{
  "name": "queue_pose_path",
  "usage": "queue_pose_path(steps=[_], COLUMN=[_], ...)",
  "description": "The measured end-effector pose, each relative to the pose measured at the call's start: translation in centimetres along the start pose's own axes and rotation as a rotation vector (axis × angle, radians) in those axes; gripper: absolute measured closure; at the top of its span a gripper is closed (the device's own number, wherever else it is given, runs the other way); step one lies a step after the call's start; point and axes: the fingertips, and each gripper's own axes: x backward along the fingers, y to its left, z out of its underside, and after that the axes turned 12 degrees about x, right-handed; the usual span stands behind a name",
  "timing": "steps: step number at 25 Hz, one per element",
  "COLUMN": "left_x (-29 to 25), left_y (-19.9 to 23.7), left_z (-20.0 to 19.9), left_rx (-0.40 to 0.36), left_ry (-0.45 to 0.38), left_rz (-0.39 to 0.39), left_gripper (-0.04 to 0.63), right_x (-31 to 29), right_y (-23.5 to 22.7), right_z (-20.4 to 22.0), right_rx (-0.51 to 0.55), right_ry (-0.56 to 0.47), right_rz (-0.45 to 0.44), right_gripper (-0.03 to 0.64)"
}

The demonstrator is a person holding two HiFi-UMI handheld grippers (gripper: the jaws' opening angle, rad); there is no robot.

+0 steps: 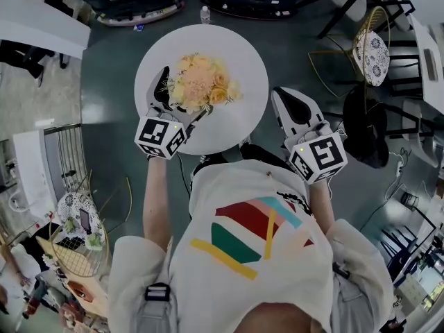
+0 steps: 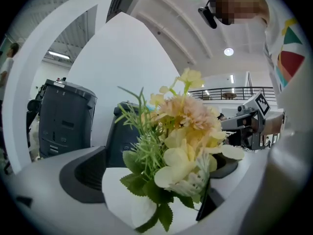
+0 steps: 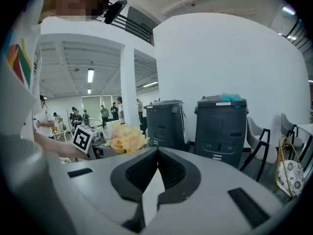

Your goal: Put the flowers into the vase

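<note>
Head view first: we've got the left tool holding the flowers over the round white surface, while the right tool sits just off its right edge.

Left gripper view: the jaws grip the flowers low down, with the blooms sticking out ahead.

Right gripper view: the jaws are pinched together on nothing. The flowers are off to the left, and there are two bins behind.

Head view looks steeply down over the worktop; gripper views face outward, level — all share the flowers (closest at left).
</note>
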Motion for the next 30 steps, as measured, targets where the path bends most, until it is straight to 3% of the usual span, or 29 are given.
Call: queue_pose_path(steps=[4, 10, 13, 24, 30], left_x=[-0.2, -0.1, -0.1, 1.4, 2.1], left_y=[0.3, 0.3, 0.2, -2.1, -2.3], left_z=[-0.1, 1.0, 1.5, 0.8, -1.5], left_rx=[0.030, -0.084, -0.089, -0.093, -0.045], left_ry=[0.016, 0.095, 0.110, 0.122, 0.040], left_rz=[0.014, 0.014, 0.019, 0.084, 0.080], left_gripper=[0.008, 0.008, 0.008, 0.008, 0.008], right_x=[-0.4, -0.6, -0.6, -0.8, -1.1], right_y=[0.4, 0.6, 0.6, 0.7, 0.8], right_z=[-0.1, 0.0, 0.3, 0.4, 0.4], right_rx=[0.009, 0.011, 0.007, 0.009, 0.008], right_ry=[0.006, 0.013, 0.018, 0.020, 0.020], right_rz=[-0.015, -0.026, -0.027, -0.051, -0.065], right_gripper=[0.607, 0.607, 0.607, 0.607, 0.607])
